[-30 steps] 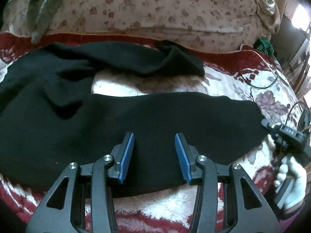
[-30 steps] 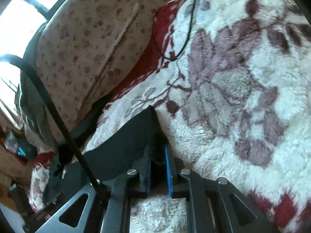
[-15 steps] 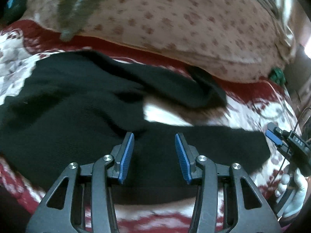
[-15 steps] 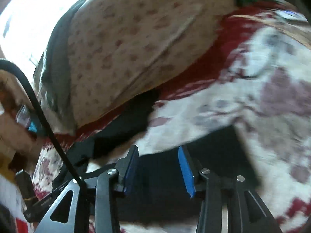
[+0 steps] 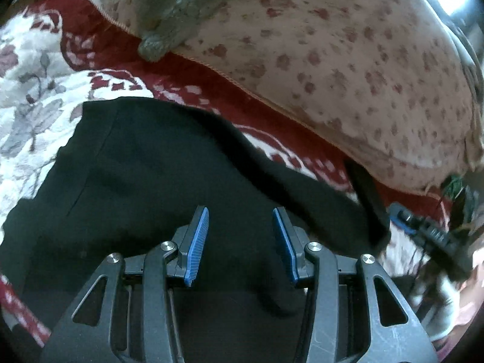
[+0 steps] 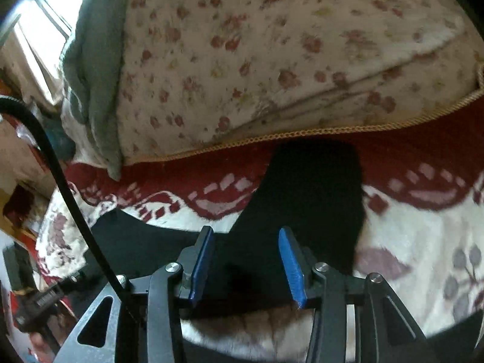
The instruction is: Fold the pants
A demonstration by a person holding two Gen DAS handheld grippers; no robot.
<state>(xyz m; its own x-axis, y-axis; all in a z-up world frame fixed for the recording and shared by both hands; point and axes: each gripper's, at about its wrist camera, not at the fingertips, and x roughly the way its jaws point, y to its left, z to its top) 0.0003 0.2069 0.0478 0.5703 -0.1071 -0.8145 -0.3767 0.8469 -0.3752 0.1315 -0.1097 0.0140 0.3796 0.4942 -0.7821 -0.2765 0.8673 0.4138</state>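
- Black pants (image 5: 145, 181) lie spread on a plush floral blanket (image 5: 27, 115) of cream, mauve and dark red, seen here from the left wrist camera
- The garment's long axis runs across the left view from the wide dark body at lower left toward a narrower leg (image 5: 317, 193) at right, which tapers to an end near the right edge
- The left gripper (image 5: 240, 242) hangs over the pants with its blue-padded fingers (image 5: 198, 242) spread apart and nothing between them; only black cloth shows beneath
- In the right wrist view, a pant leg (image 6: 311, 193) stretches away from the camera, its squared-off end pointing at the dark red border of the blanket (image 6: 423, 242), just short of the gold braided trim (image 6: 272, 137)
- The right gripper (image 6: 248, 260) is likewise parted, blue pads (image 6: 292, 266) wide and gripping nothing, poised above the near part of that leg
- A second stretch of black cloth (image 6: 145, 242) runs off to the left in the right view, beside a black cable (image 6: 60, 175)
- A flower-print quilt (image 5: 348, 60) rises behind the blanket in both views, with a grey-green knitted garment (image 5: 169, 27) draped over it
- The other gripper's dark body (image 5: 429, 233) shows blurred at the right edge of the left view, just beyond the leg's end
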